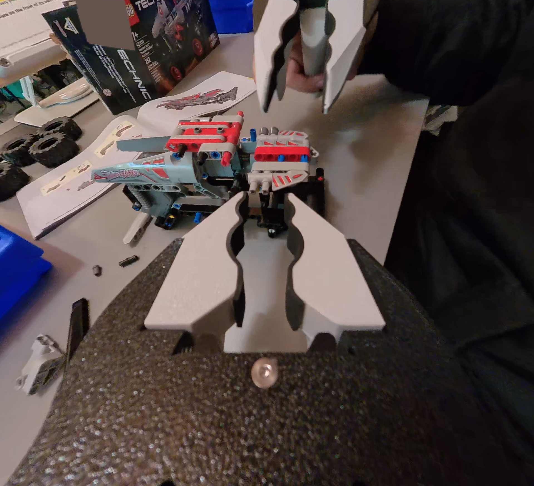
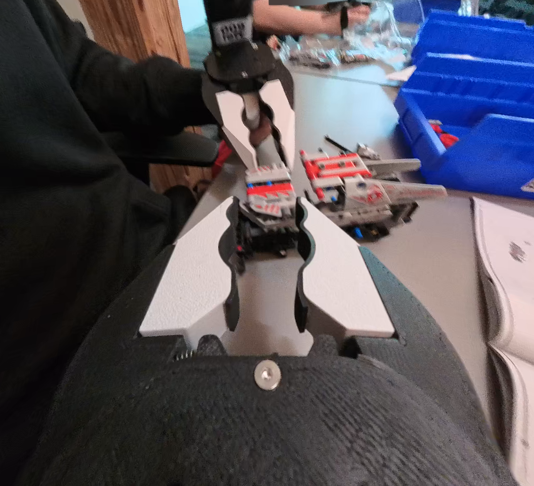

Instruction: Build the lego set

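Observation:
The partly built lego truck (image 1: pixel 213 165), grey with red beams, blue pins and a black chassis, stands on the grey table (image 1: pixel 361 171). My left gripper (image 1: pixel 265 197) is open, its tips level with the truck's rear end, with the black chassis showing in the gap. My right gripper (image 1: pixel 294 109) is open and empty, hanging tips-down above the rear section. In the right wrist view the truck (image 2: pixel 346 194) lies ahead, its rear block framed by my right gripper (image 2: pixel 267 202). The left gripper (image 2: pixel 271 165) comes down at the block's far edge.
The set's box (image 1: pixel 161 38) stands behind an open instruction booklet (image 1: pixel 81 180). Several black tyres (image 1: pixel 43 145) lie at the left. Loose black pins (image 1: pixel 128 260) and a grey part (image 1: pixel 37 362) lie near me. Blue bins (image 2: pixel 476 102) stand to the right. Another person's arm (image 2: pixel 289 21) shows far back. Across from one pair of fingers to the other is roughly 6 cm.

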Available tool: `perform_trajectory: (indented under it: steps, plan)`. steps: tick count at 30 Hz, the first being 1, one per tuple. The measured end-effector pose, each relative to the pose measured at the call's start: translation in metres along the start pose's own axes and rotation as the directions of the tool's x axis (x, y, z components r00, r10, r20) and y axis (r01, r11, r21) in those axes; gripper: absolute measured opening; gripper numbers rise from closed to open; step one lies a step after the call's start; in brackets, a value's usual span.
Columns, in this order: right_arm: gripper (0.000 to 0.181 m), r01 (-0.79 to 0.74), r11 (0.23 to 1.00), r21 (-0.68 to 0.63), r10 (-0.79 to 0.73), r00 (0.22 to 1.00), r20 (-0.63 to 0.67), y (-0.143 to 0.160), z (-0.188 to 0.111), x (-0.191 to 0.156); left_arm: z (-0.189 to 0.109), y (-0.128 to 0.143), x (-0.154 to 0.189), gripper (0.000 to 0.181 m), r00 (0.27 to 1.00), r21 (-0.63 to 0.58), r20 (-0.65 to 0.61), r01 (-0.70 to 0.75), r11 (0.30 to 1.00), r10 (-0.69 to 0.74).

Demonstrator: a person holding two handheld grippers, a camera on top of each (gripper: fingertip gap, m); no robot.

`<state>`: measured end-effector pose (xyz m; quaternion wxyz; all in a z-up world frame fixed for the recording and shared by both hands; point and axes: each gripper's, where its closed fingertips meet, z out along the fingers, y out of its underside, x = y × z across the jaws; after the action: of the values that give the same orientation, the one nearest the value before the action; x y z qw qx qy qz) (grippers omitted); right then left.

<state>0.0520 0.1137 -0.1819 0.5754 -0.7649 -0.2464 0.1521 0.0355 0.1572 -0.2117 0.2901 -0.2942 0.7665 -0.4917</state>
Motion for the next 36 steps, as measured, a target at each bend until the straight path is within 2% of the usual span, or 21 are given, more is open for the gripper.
perform_trajectory:
  steps: [2, 4, 8, 15, 17, 24, 29, 31, 36]
  plan:
    - [0.046, 0.022, 0.999, -0.034, -0.024, 0.997, -0.07, 0.01, -0.005, 0.013, 0.0, 0.003, 0.002, 0.014, 0.999, -0.018, -0.01, -0.039, 0.999, 0.039]
    - [0.049, 0.023, 0.999, -0.029, -0.025, 0.997, -0.076, 0.014, -0.002, 0.013, 0.001, 0.003, 0.002, 0.011, 0.998, -0.018, -0.011, -0.064, 0.998, 0.064]
    - [0.045, 0.09, 0.996, -0.027, -0.092, 0.992, -0.084, 0.013, 0.012, 0.009, -0.001, 0.0, -0.001, 0.005, 0.997, 0.011, 0.0, -0.074, 0.997, 0.074]
    - [0.057, 0.18, 0.983, -0.048, -0.185, 0.972, -0.145, 0.014, 0.022, 0.011, -0.007, 0.003, -0.008, 0.016, 0.998, 0.012, 0.023, -0.064, 0.998, 0.064]
    - [0.069, 0.199, 0.979, -0.036, -0.203, 0.962, -0.182, 0.009, 0.024, 0.016, -0.009, 0.006, -0.006, 0.026, 0.999, -0.004, 0.003, -0.048, 0.999, 0.048]
    - [0.065, 0.186, 0.98, -0.068, -0.192, 0.977, -0.091, 0.004, 0.034, 0.016, -0.012, 0.003, -0.007, 0.036, 0.999, 0.02, 0.0, -0.037, 0.999, 0.037]
    - [0.048, 0.18, 0.983, -0.025, -0.181, 0.983, -0.036, -0.014, 0.029, 0.001, -0.012, 0.002, -0.01, 0.041, 1.0, 0.031, -0.009, -0.019, 0.999, 0.019]
    - [0.043, 0.136, 0.99, -0.048, -0.138, 0.99, -0.04, -0.014, 0.029, -0.001, -0.011, 0.002, -0.01, 0.042, 1.0, 0.031, -0.021, -0.016, 0.999, 0.017]
    - [0.05, 0.069, 0.988, -0.137, -0.075, 0.997, -0.037, -0.001, 0.045, 0.0, -0.008, 0.003, -0.005, 0.042, 0.997, 0.018, -0.057, -0.043, 0.999, 0.044]
